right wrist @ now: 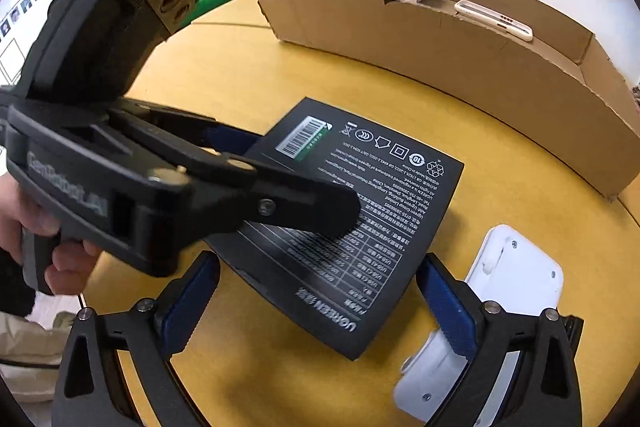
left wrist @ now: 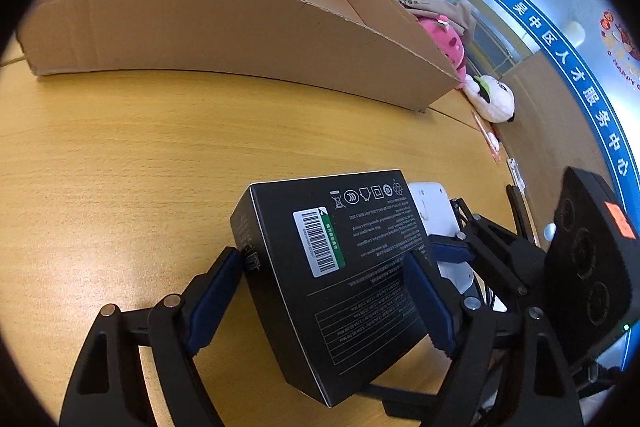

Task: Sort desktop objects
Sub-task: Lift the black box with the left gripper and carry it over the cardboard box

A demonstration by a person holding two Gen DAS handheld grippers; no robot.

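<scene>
Two blue pads (left wrist: 218, 301) of the left claw (left wrist: 326, 301) are pressed against opposite sides of the black box (left wrist: 340, 267), which is held tilted above the table (left wrist: 120, 155), its long axis running forward-left from the claw, barcode end farthest. The right claw (right wrist: 316, 311) is spread wide below the box, one finger over a white device (right wrist: 516, 267). Ahead of both lies the carton (right wrist: 440, 47).

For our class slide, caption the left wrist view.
Left claw grips black box near cardboard tray.

Black box (left wrist: 340, 279) — tilted, label-side up, off table.
</scene>
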